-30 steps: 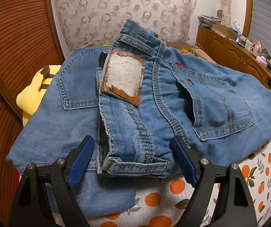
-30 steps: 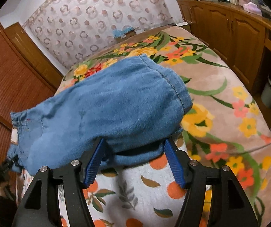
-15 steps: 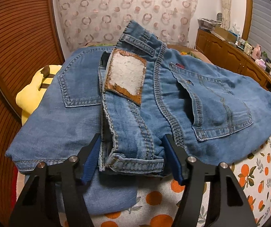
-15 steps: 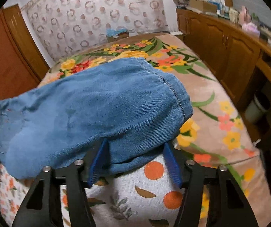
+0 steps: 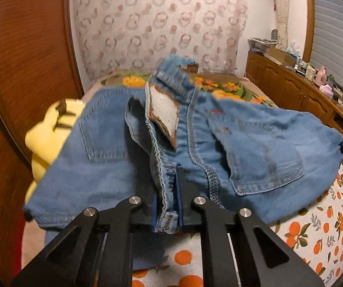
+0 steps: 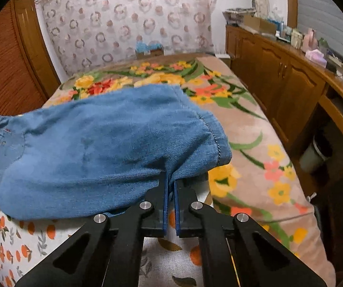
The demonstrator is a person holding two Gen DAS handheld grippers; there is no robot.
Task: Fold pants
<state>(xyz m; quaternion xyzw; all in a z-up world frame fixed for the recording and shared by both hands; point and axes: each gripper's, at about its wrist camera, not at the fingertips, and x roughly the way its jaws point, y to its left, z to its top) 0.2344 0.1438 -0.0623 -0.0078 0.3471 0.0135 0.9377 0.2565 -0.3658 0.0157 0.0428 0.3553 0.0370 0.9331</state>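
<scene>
Blue denim pants [image 5: 255, 148] lie folded on the bed, back pockets and a leather waist patch [image 5: 164, 117] facing up. My left gripper [image 5: 166, 203] is shut on the bunched waistband at the near edge and holds it raised off the bed. In the right wrist view the folded leg end of the pants [image 6: 114, 148] fills the middle. My right gripper [image 6: 170, 191] is shut on the near edge of that fold, and the cloth is lifted.
The bed has an orange-print cover [image 5: 319, 229] in front and a floral blanket [image 6: 250, 143] beyond. A yellow plush toy [image 5: 51, 131] lies at the left. Wooden wardrobe doors [image 5: 15, 71] stand left, a cluttered wooden cabinet [image 6: 291, 76] right.
Both grippers closed from open onto the denim: the left on the waistband, the right on the leg fold. The pants have been lifted and the waist tilted up.
</scene>
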